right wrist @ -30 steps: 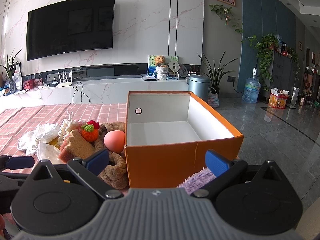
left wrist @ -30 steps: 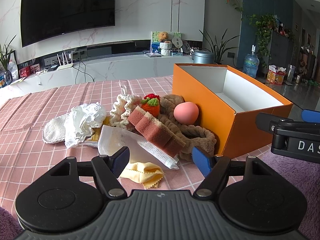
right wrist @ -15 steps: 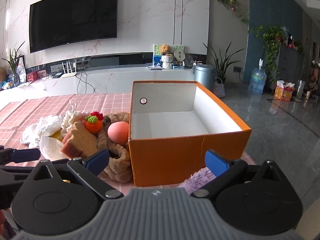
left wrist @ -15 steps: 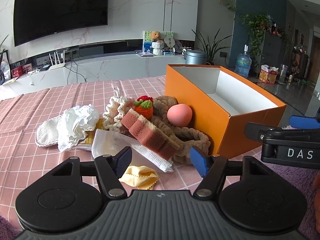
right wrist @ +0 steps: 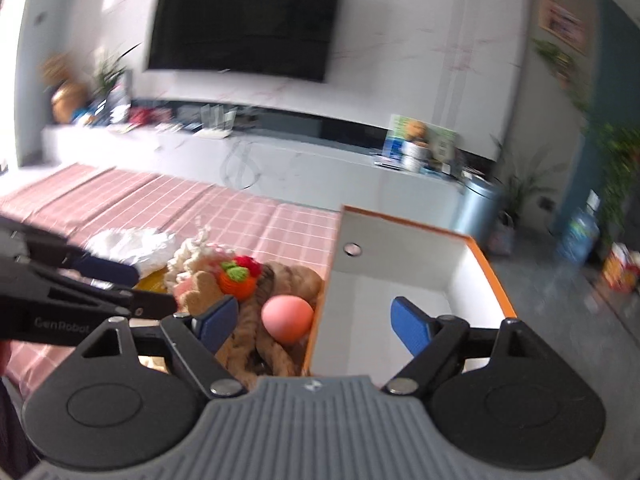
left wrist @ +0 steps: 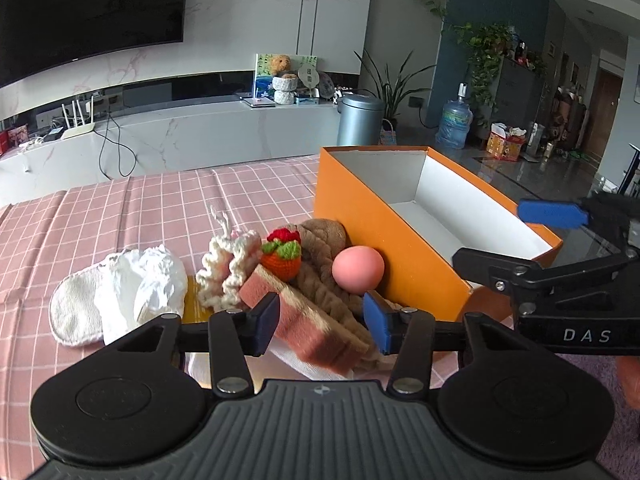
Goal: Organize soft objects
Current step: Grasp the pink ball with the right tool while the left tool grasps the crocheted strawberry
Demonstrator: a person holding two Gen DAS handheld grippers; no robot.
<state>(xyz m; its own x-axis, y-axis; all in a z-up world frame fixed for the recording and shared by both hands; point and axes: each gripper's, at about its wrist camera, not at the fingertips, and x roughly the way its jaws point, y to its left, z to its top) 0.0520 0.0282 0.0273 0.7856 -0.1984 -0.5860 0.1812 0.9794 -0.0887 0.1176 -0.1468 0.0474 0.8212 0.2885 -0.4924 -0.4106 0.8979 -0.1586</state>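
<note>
Two tongs spread, empty. Left tongs (left wrist: pixel 320 322) straddle sponge (left wrist: pixel 308 320): close mid-block, lift clear of brown headband (left wrist: pixel 320 264). Right tongs (right wrist: pixel 312 326) over pink egg (right wrist: pixel 287 318), orange box (right wrist: pixel 404 280) just right.

The right gripper (right wrist: pixel 314 322), jaws spread, hovers above the orange box's (right wrist: pixel 494 280) left wall. A pink egg (right wrist: pixel 287 317) lies against that wall on a brown braided plush (right wrist: pixel 288 280), beside a crocheted carrot (right wrist: pixel 236 280).
</note>
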